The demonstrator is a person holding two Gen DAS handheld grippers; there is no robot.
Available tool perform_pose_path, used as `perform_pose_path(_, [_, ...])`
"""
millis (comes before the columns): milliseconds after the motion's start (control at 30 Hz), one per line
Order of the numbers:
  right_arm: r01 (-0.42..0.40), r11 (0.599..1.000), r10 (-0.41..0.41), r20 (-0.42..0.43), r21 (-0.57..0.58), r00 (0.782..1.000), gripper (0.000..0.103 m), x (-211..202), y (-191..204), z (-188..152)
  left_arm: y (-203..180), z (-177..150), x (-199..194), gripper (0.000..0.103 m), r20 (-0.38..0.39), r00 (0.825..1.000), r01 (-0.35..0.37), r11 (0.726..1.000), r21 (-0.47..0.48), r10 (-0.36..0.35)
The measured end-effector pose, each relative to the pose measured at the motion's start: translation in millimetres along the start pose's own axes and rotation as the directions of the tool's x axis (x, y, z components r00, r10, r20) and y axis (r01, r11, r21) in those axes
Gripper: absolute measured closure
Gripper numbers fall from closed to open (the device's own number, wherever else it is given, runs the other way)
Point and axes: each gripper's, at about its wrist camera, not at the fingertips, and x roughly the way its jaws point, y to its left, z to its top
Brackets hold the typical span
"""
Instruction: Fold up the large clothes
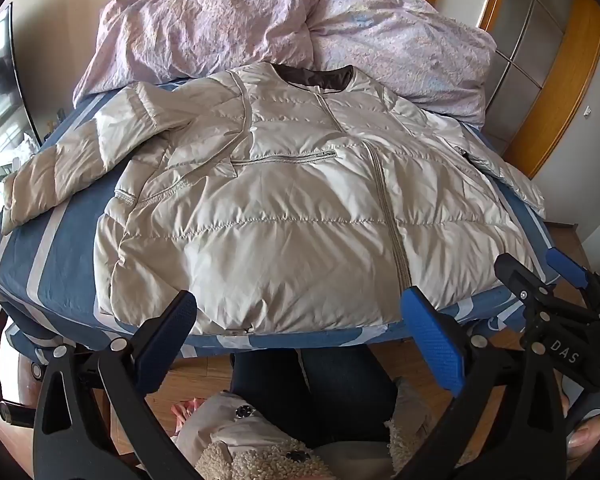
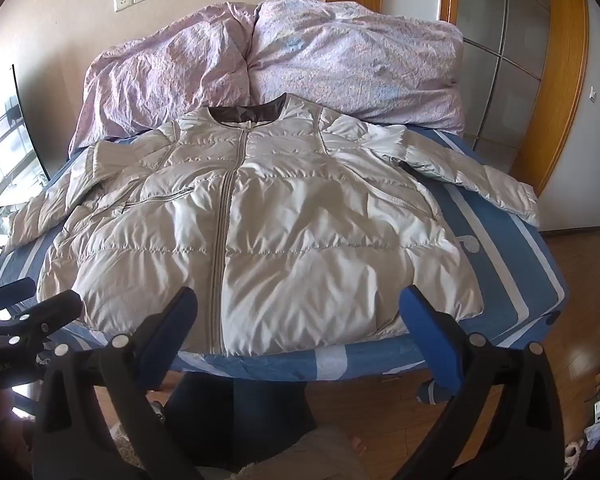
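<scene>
While the padded jacket (image 1: 284, 208) lies zipped and face up on the blue striped bed (image 1: 48, 264), sleeves spread to either side, the left gripper (image 1: 300, 320) hangs over its hem, fingers wide apart and empty; the right gripper (image 2: 300, 312) beside it is equally spread, gripping nothing.

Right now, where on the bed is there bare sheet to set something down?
Bare sheet lies right of the jacket, below its right sleeve. Another strip lies beside the left sleeve. The far end is crowded by the duvet.
</scene>
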Motion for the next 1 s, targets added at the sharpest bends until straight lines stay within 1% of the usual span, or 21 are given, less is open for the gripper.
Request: perform_pose_path(1000, [-0.003,1.0,0.003,-0.001,0.003,1.0,0.002,0.3,-1.6,-0.5,0.2,0.1,0.2,0.001,-0.004,1.0,0.001,1.0,-0.002,-0.001])
